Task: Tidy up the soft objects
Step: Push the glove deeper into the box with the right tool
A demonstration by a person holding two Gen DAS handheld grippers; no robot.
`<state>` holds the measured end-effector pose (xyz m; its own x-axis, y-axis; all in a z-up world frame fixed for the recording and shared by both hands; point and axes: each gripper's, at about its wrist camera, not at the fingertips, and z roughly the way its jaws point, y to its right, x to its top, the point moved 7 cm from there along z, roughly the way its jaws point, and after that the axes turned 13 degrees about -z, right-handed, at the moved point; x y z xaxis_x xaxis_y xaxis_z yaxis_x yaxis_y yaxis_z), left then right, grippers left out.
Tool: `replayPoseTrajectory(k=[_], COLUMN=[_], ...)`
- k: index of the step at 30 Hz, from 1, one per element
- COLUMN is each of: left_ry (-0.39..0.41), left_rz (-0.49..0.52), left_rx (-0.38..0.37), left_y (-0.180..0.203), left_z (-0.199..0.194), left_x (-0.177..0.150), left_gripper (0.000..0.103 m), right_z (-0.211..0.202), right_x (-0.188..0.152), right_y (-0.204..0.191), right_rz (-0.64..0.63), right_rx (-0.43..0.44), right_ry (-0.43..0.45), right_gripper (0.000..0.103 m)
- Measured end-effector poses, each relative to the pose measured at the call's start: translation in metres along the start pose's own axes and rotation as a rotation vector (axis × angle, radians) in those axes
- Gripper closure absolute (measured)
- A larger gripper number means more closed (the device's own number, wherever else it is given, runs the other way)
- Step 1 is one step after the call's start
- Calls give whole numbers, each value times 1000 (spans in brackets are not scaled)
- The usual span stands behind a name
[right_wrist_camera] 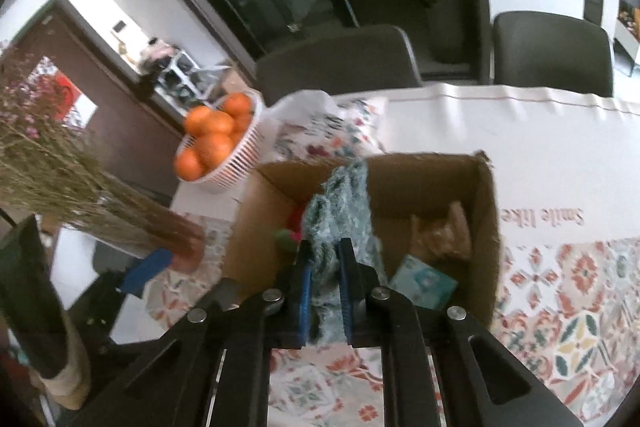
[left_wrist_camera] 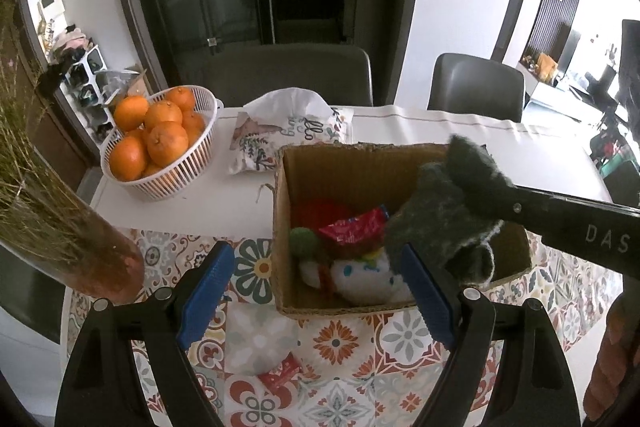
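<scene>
- Left wrist view: a fuzzy dark grey-green knitted cloth (left_wrist_camera: 444, 223) hangs bunched over the right half of an open brown cardboard box (left_wrist_camera: 316, 187), pinched at its top by the black right tool (left_wrist_camera: 478, 183) that reaches in from the right edge.
- The left tool (left_wrist_camera: 316, 291) stands released, its ribbed blue pads spread wide above the box's near wall with nothing between them.
- Inside the box lie a white plush toy with coloured spots (left_wrist_camera: 368, 279), a small green felt ball (left_wrist_camera: 300, 241) and a shiny red wrapper (left_wrist_camera: 356, 227).
- The box sits on a desk (left_wrist_camera: 200, 211) that is white at the back and covered in front by a mat of patterned floral tiles (left_wrist_camera: 340, 347); a white slatted plastic basket of oranges (left_wrist_camera: 160, 143) and a floral printed fabric pouch (left_wrist_camera: 288, 135) stand behind it.
- Two grey chairs and a dark glass cabinet line the far side.
- Right wrist view: slightly blurred; the right tool (right_wrist_camera: 324, 263) is clenched on the cloth (right_wrist_camera: 340, 203), which looks teal and loosely knit here and rises over the box (right_wrist_camera: 440, 183).
- A tuft of dried grass stems (right_wrist_camera: 80, 187) leans at left.
</scene>
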<state>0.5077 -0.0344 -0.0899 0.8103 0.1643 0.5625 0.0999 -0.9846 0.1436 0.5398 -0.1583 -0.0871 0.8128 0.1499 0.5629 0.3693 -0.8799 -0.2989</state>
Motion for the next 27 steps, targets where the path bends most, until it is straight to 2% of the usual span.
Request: replayPoseTrajectory(k=[3, 6, 11, 20, 23, 24, 26, 27], left_ry=[5, -2, -22, -60, -73, -75, -78, -81], left_rz=[-6, -14, 5, 13, 7, 4, -2, -4], left_rx=[7, 22, 46, 59, 67, 70, 79, 79], left_y=[-3, -6, -3, 4, 1, 1, -3, -4], left_z=[-1, 3, 14, 31, 36, 36, 38, 38], left_x=[1, 0, -6, -13, -14, -15, -16, -16], left_gripper=[17, 17, 17, 17, 17, 17, 17, 17], right_z=[8, 24, 46, 59, 61, 63, 64, 66], right_x=[5, 0, -16, -24, -26, -27, -26, -25], right_y=[-4, 4, 36, 64, 67, 68, 65, 64], right_rz=[-17, 9, 12, -26, -48, -67, -97, -105], right_rx=[45, 42, -89, -205, -244, -265, -269, -275], right_ry=[34, 3, -75, -164, -191, -218, -221, -227], right_gripper=[91, 92, 92, 89, 78, 67, 61, 50])
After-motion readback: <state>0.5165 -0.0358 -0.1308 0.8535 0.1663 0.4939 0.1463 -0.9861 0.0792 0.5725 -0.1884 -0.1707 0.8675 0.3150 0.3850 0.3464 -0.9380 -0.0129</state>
